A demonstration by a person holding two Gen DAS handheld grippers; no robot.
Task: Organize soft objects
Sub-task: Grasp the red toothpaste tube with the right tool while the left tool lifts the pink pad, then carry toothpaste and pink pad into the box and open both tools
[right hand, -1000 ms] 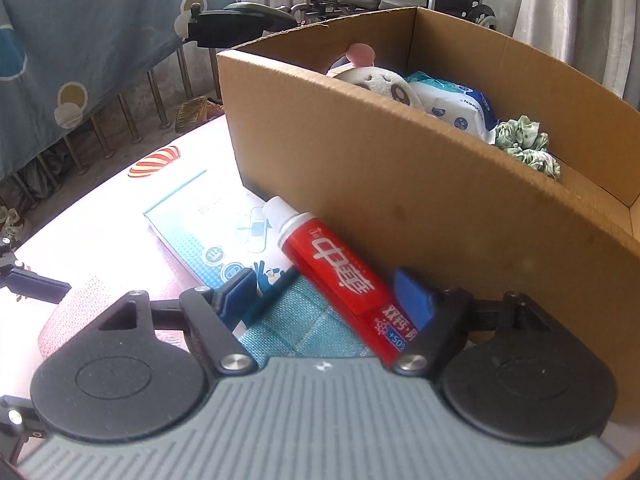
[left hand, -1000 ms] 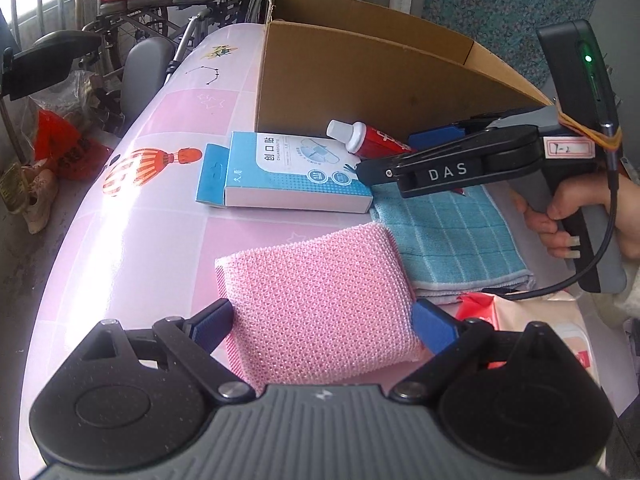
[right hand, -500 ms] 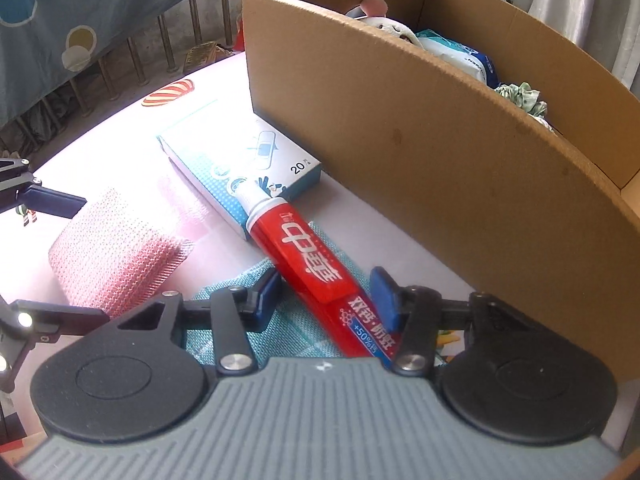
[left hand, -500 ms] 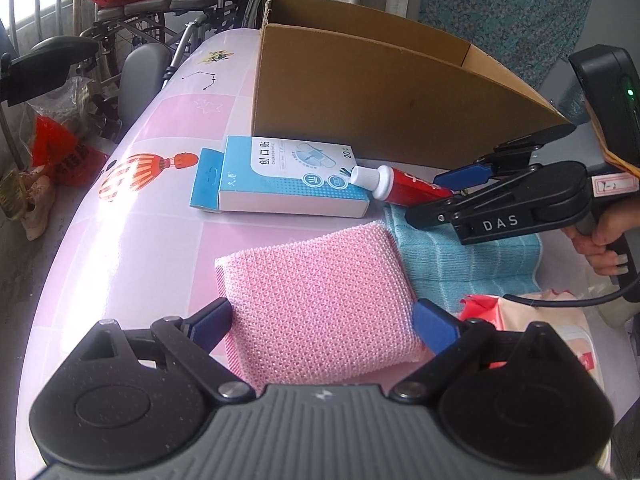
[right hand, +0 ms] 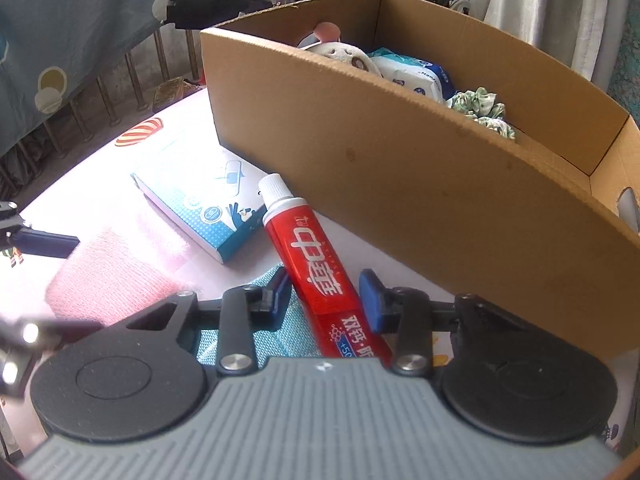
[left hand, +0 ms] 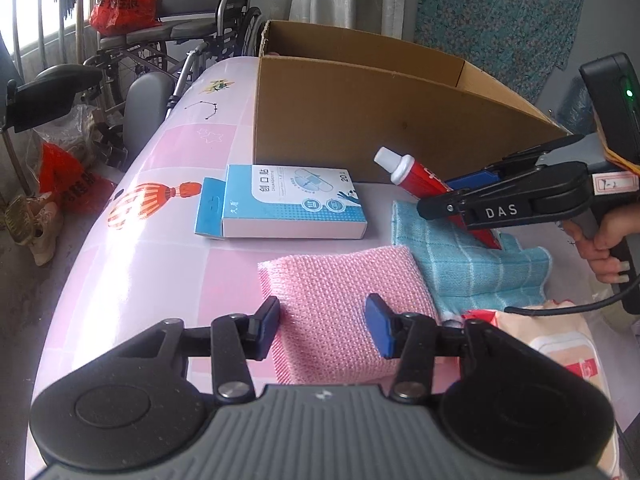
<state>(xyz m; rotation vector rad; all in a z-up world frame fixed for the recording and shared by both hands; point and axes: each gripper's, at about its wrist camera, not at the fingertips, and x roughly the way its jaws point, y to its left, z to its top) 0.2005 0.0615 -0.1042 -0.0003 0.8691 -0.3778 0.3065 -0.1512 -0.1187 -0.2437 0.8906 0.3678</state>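
Note:
A pink knitted sponge [left hand: 344, 300] lies on the pink table [left hand: 160, 264]. My left gripper [left hand: 323, 330] is closing on it: one pad meets its left edge and the other presses into its top. A red toothpaste tube [right hand: 316, 264] sits between the closing pads of my right gripper [right hand: 326, 300], which grip it. In the left wrist view the tube [left hand: 416, 176] tilts cap-up in the right gripper [left hand: 440, 196], above a folded blue cloth [left hand: 472, 276]. The open cardboard box [right hand: 400, 184] holds a plush toy [right hand: 344, 54], a wipes pack [right hand: 412, 74] and a green scrunchie [right hand: 480, 108].
A blue-and-white plaster box [left hand: 288, 204] lies in front of the cardboard box [left hand: 360, 128]. A peach wipes pack [left hand: 560, 344] lies at the near right. A wheelchair [left hand: 168, 40] and red bags stand beyond the table's left edge. A person's hand [left hand: 604, 248] holds the right gripper.
The left jaws drew in from wide apart onto the pink sponge. The right jaws narrowed onto the toothpaste tube, whose cap end now stands off the table.

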